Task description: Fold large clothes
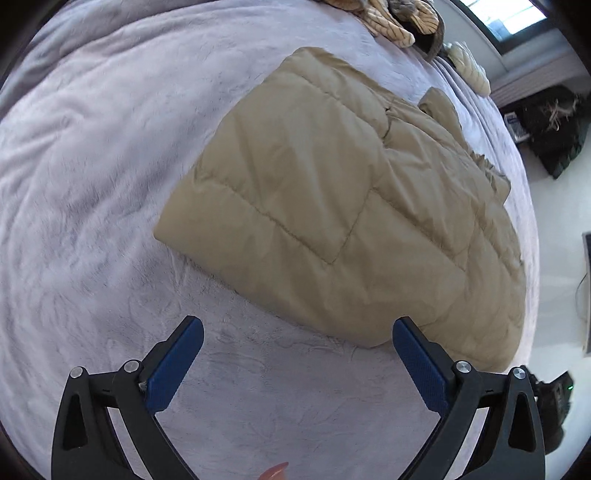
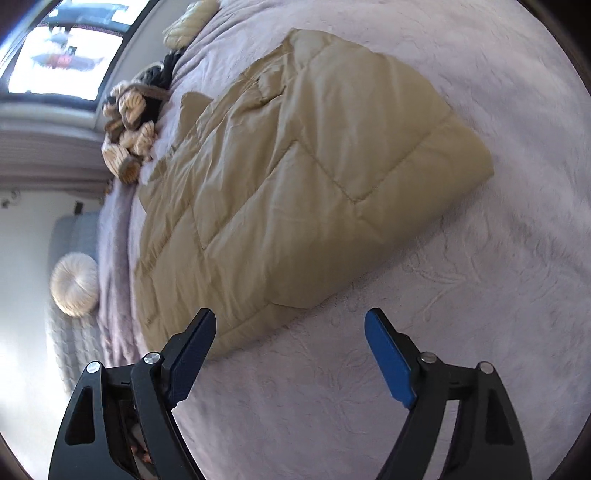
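My left gripper (image 1: 297, 330) and right gripper (image 2: 290, 323) both stand wide apart with nothing between them, above the blanket (image 1: 92, 184). The tan jacket (image 1: 325, 192) lies folded ahead, reaching from 12 toward 2 in the left view. For the next fold, I'd pinch the near edge at both corners and lift evenly. No writing is readable.

Ahead of your left gripper's fingers (image 1: 201, 332), the folded jacket (image 1: 332, 206) lies flat on the bed (image 1: 92, 166), its near edge just beyond the fingertips. Past its far end sits a heap of knitted clothes (image 1: 391, 18). Ahead of your right gripper's fingers (image 2: 373, 325), the same jacket reaches leftward; a round cushion (image 2: 74, 284) lies off the bed's left edge.
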`<action>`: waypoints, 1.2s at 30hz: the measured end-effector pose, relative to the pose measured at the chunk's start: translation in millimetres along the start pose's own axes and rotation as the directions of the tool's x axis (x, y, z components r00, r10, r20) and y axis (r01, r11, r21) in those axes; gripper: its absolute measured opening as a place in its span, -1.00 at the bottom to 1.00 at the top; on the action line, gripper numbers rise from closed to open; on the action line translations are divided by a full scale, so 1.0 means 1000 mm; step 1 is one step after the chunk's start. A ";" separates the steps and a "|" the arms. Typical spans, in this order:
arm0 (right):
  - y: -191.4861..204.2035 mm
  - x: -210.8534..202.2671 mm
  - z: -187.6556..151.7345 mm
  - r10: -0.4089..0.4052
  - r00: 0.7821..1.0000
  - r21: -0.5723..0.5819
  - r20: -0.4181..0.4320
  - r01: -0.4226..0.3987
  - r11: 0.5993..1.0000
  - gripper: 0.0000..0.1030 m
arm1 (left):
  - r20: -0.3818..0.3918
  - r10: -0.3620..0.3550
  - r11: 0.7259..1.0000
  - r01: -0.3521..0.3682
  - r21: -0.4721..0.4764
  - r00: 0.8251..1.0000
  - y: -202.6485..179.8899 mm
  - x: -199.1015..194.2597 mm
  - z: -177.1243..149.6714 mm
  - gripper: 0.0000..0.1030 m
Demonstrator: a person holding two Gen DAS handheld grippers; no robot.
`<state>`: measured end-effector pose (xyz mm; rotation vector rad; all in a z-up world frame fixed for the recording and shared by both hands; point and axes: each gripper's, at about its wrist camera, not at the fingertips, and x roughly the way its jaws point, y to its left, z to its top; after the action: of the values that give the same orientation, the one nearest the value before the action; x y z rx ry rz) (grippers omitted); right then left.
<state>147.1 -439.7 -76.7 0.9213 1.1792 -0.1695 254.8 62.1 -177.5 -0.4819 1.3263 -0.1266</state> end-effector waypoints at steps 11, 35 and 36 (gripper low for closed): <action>-0.026 0.012 0.001 0.116 0.993 0.126 0.010 -0.116 0.985 0.68 | -0.028 -0.086 0.991 0.083 -0.101 0.996 0.020 0.021 0.004 0.99; -0.074 0.081 0.061 0.406 0.908 0.356 0.100 -0.414 0.838 0.70 | 0.059 -0.264 0.934 0.270 -0.232 0.963 0.022 0.084 0.038 0.99; -0.074 0.083 0.062 0.407 0.908 0.355 0.101 -0.416 0.838 0.70 | 0.060 -0.261 0.934 0.267 -0.237 0.964 0.021 0.084 0.038 0.99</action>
<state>185.2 -501.9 -181.3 1.4847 0.9139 -0.0500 308.0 61.4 -255.3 -0.8690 1.2504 -0.1801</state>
